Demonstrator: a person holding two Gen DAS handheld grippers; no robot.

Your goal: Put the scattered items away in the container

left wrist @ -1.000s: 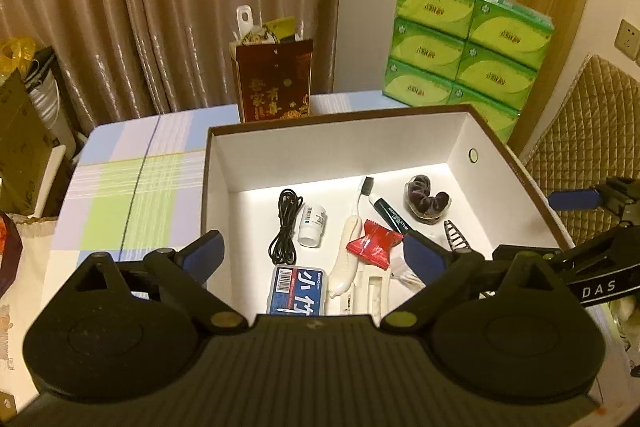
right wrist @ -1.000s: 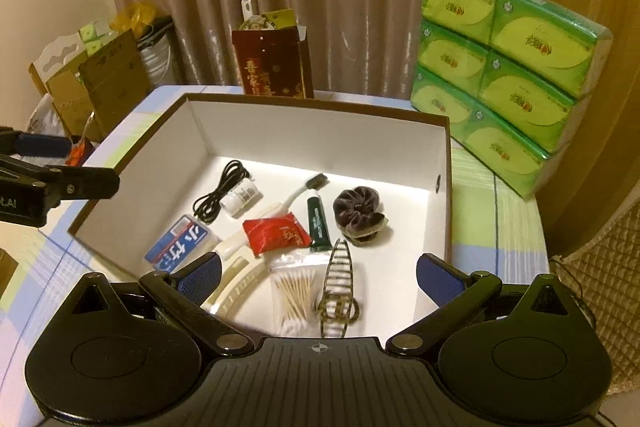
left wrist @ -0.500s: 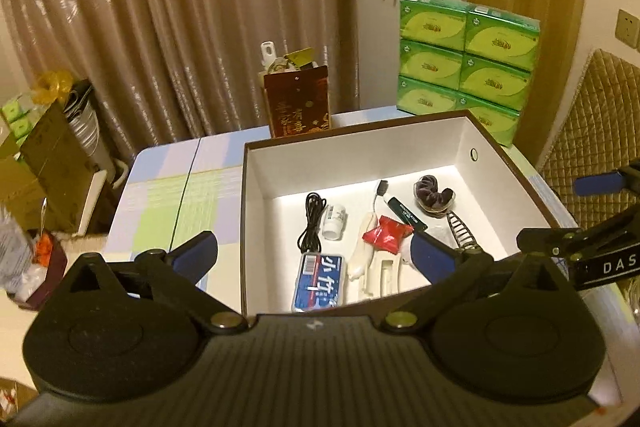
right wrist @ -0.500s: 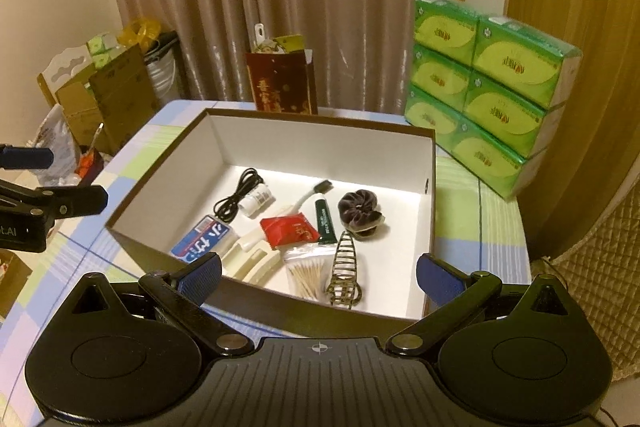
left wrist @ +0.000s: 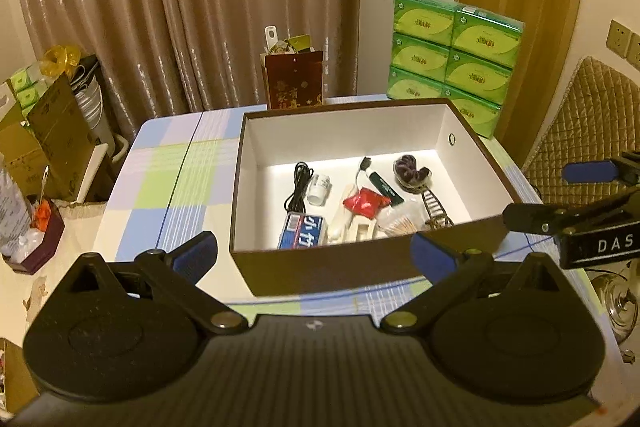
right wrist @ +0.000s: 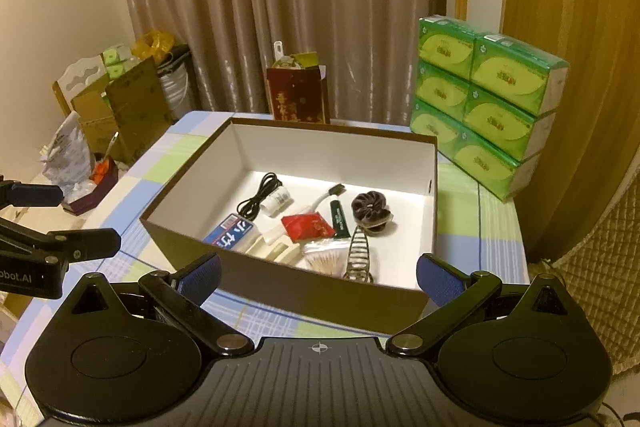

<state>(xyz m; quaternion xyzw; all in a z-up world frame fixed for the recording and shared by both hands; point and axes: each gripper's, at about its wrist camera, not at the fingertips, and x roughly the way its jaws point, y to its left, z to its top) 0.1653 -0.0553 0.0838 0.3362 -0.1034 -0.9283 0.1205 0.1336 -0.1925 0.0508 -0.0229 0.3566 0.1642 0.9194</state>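
A brown box [left wrist: 348, 269] with a white inside stands on the checked table. In it lie a black cable [left wrist: 298, 187], a white bottle [left wrist: 319, 188], a red packet [left wrist: 366, 203], a blue pack [left wrist: 302, 237], a dark scrunchie [left wrist: 412, 173], cotton swabs [left wrist: 400, 223] and a wire hair clip [left wrist: 434, 205]. My left gripper [left wrist: 314, 257] hangs open and empty in front of the box's near wall. My right gripper [right wrist: 319, 277] is also open and empty before the box [right wrist: 320, 291], right of the left one [right wrist: 60, 219].
Stacked green tissue packs [left wrist: 452, 55] and a dark red gift bag [left wrist: 294, 81] stand behind the box. Bare checked tablecloth [left wrist: 168, 179] lies left of it. A quilted chair back [left wrist: 580, 115] is at the right, and cardboard boxes [left wrist: 40, 135] are off the table's left.
Both grippers have drawn back and up from over the box, which now sits farther off in both views. Both have stayed open and empty.
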